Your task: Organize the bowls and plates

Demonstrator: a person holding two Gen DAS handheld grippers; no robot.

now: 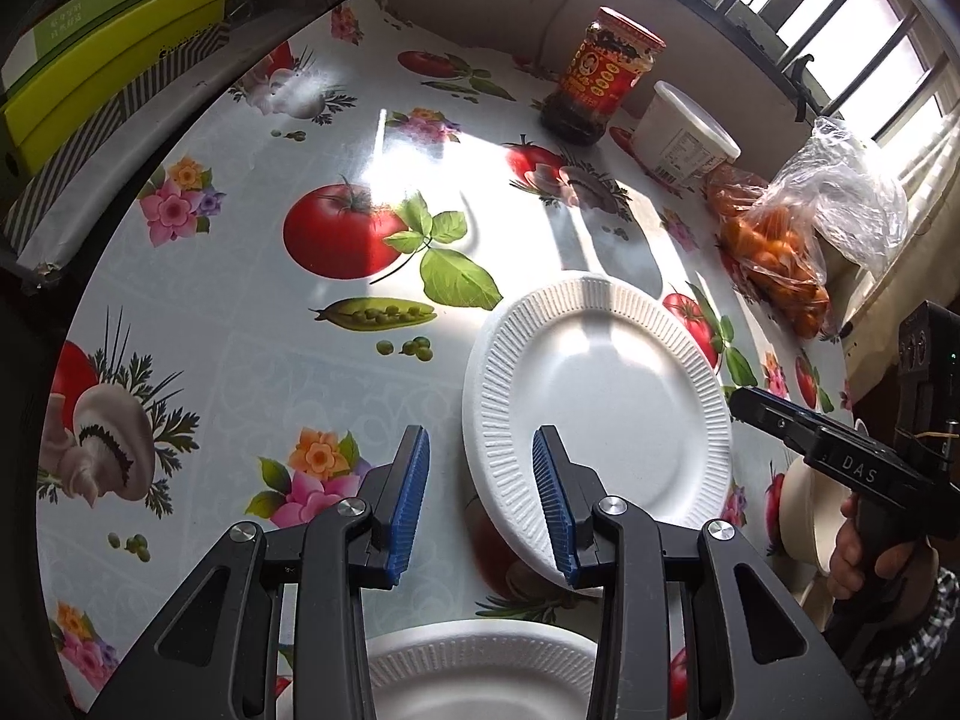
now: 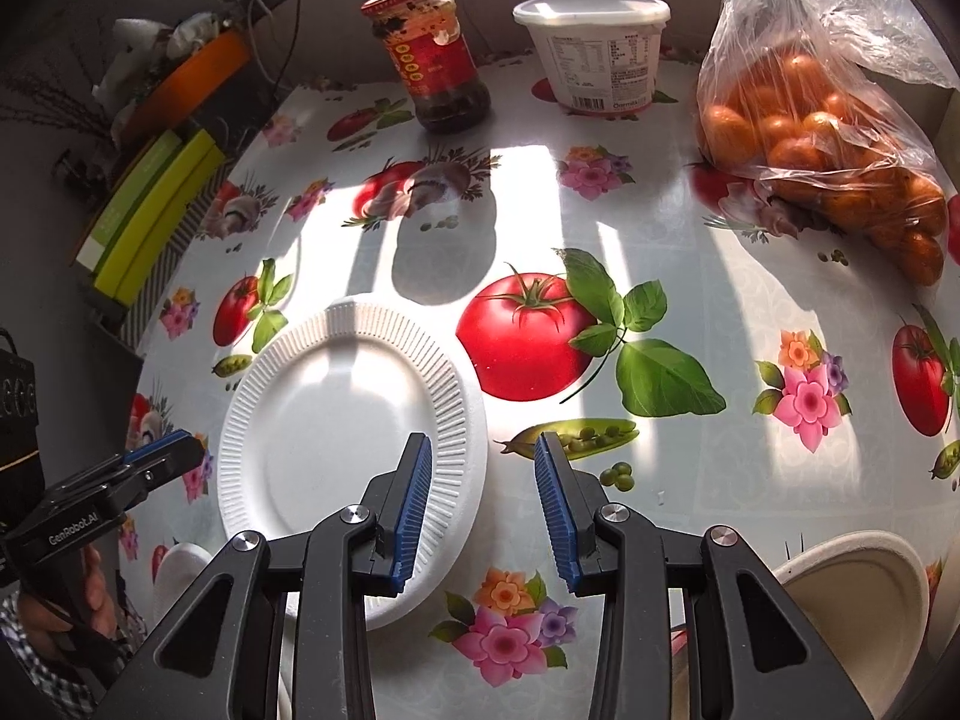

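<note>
Left wrist: two plates (image 1: 600, 396) (image 1: 480, 669), one bowl (image 1: 801, 516)

Both wrist views look down close over the table (image 1: 252, 360) from its near edge toward the far edge, sharing the white plate (image 1: 606, 396) (image 2: 336, 420) from opposite sides.

A red-labelled sauce jar (image 2: 429, 54) stands at the upper middle of the frame, just beside a white lidded tub (image 2: 591, 51). A clear bag of oranges (image 2: 822, 138) fills the upper right, and yellow-green boxes (image 2: 150, 219) sit at the left edge of the vegetable-print worktop (image 2: 690, 276).
</note>
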